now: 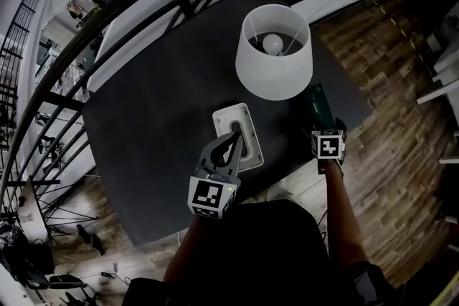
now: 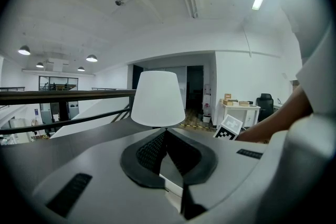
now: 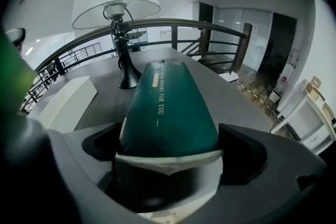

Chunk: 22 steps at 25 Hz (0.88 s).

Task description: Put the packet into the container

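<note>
Dark green, long flat packet (image 3: 168, 107) was held by one end between the closed-down jaws of the right gripper (image 1: 320, 127), near the right edge of the dark grey table (image 1: 143, 132), well apart from the white rectangular container (image 1: 224, 113). The left gripper (image 1: 234, 138) was seen above the container with its jaw tips together and nothing between them. From here, the opening could be blocked by that gripper. The white-shaded lamp (image 1: 275, 54), standing just beside the path, could be struck by the packet's free end. Since most of its length was unsupported, the packet could also swing or be left lying across the rim.
</note>
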Motion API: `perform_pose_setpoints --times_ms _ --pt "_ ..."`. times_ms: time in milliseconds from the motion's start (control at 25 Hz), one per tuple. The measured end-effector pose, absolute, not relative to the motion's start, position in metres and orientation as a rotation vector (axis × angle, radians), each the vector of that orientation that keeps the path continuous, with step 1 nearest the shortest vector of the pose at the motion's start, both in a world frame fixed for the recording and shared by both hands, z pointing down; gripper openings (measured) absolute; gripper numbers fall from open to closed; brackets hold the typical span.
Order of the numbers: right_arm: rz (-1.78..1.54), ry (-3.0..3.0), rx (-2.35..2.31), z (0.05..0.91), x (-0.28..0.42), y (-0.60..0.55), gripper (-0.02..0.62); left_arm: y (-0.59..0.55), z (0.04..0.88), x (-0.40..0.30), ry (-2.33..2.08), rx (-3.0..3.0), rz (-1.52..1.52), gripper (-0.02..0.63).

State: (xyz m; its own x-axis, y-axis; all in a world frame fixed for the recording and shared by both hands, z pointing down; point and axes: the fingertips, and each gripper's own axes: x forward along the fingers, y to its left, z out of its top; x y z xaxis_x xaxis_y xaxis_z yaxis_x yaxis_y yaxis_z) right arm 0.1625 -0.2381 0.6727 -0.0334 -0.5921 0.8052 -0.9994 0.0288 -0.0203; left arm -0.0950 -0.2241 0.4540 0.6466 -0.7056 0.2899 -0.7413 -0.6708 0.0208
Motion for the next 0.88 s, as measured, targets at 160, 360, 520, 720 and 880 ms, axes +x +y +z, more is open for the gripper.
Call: perform_pose_setpoints --times_ms 160,360,520,720,880 --pt "0.855 -1.653 1.612 0.671 0.164 -0.235 0.447 -0.225 0.453 -0.097 -1.196 2.715 0.377 0.008" --pt "0.843 -1.595 1.602 0.669 0.172 -0.231 0.407 -0.227 0.453 -0.098 -1.193 2.721 0.373 0.008" --pt "0.908 -1.616 1.603 0.658 0.16 -0.223 0.405 -0.227 0.453 -0.097 -1.173 2.724 0.367 0.008" --pt "0.938 -1.658 1.613 0.643 0.146 -0.211 0.405 -0.221 0.455 -0.095 -1.15 2.727 0.357 0.008" --pt "0.945 -1.655 1.61 0.638 0.137 -0.198 0.405 -0.219 0.454 -0.095 -1.139 2.73 0.34 0.008"
